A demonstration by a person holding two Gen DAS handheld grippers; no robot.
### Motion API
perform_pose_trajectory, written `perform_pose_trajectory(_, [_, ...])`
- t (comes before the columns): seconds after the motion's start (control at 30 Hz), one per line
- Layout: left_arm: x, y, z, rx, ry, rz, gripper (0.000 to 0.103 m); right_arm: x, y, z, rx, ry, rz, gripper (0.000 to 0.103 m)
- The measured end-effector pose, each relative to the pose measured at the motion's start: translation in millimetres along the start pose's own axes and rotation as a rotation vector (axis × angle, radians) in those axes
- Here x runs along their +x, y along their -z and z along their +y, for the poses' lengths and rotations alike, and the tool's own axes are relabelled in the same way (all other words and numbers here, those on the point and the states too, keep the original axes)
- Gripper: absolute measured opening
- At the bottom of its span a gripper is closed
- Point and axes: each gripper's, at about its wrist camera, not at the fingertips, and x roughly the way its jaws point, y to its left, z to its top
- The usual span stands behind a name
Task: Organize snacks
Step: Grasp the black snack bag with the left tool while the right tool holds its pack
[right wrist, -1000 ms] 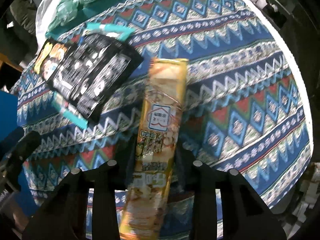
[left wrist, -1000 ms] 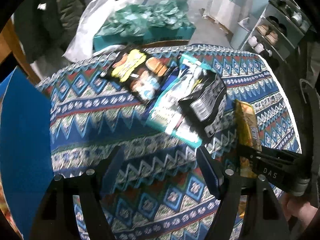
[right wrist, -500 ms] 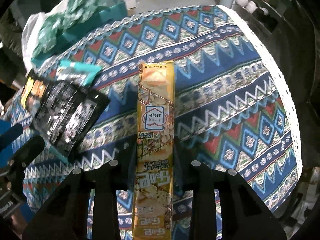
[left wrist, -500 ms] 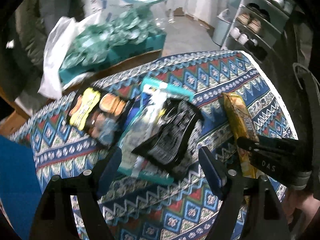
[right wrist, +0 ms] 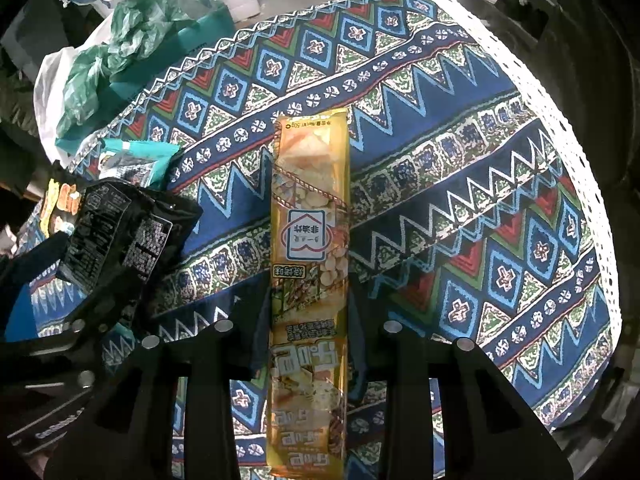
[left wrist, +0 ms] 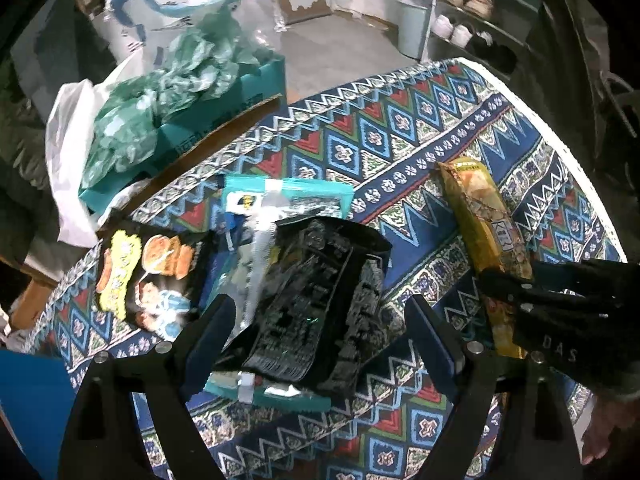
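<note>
Table: round, with a bright zigzag cloth [right wrist: 460, 168] in blue, red and green.
Behind the table: a teal box [left wrist: 224, 100] stuffed with crinkly green plastic, and a shelf of shoes [left wrist: 468, 12].
Snacks, counted: four packs in all.
Gold pack: one long yellow snack pack [right wrist: 308, 264], lying flat on the cloth, pointing away.
Black packs: two. One black pack [left wrist: 320, 300] lies on top of the teal pack [left wrist: 280, 196]. The other, a picture pack [left wrist: 148, 272] with food drawings, lies to their left.
Right gripper [right wrist: 308, 340]: squeezed tight on the near half of the yellow snack pack.
Left gripper [left wrist: 316, 344]: spread wide, holding nothing, low over the black pack.
What changed: the left gripper has come closer to the black pack, which looks bigger now. The yellow snack pack sits straighter than a second ago.
</note>
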Motion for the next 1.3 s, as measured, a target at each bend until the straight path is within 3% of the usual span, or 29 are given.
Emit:
perform_pose_trajectory(0.27, [16,0,-7,0.024,-0.035,0.012,0.088,2,-3,4,-0.011,0.027,-0.004,0.043])
perform_pose_trajectory(0.5, [22,5,-5,0.016,-0.025,0.004,0.087,9,5,7,-0.007,0.033,-0.004,0.044])
perform_pose_trajectory(0.6, [20,9,-8,0.033,-0.025,-0.012,0.076,13,10,14,-0.023,0.046,-0.01,0.045])
perform_pose_trajectory(0.67, [17,12,-11,0.061,-0.029,-0.025,0.061,21,18,26,-0.036,0.055,-0.013,0.043])
perform_pose_trajectory(0.73, [14,15,-13,0.065,-0.006,-0.023,0.054,21,24,29,-0.051,0.05,-0.018,0.031])
perform_pose_trajectory(0.83, [8,16,-8,0.017,0.052,-0.025,0.038,19,31,36,-0.058,0.063,-0.024,0.03])
perform_pose_trajectory(1.07, [-6,24,2,-0.093,0.151,-0.018,0.027,15,41,41,-0.049,0.058,-0.025,0.03])
perform_pose_trajectory(1.3, [-23,42,6,-0.187,0.211,-0.03,0.026,2,54,49,-0.059,0.047,-0.035,0.03])
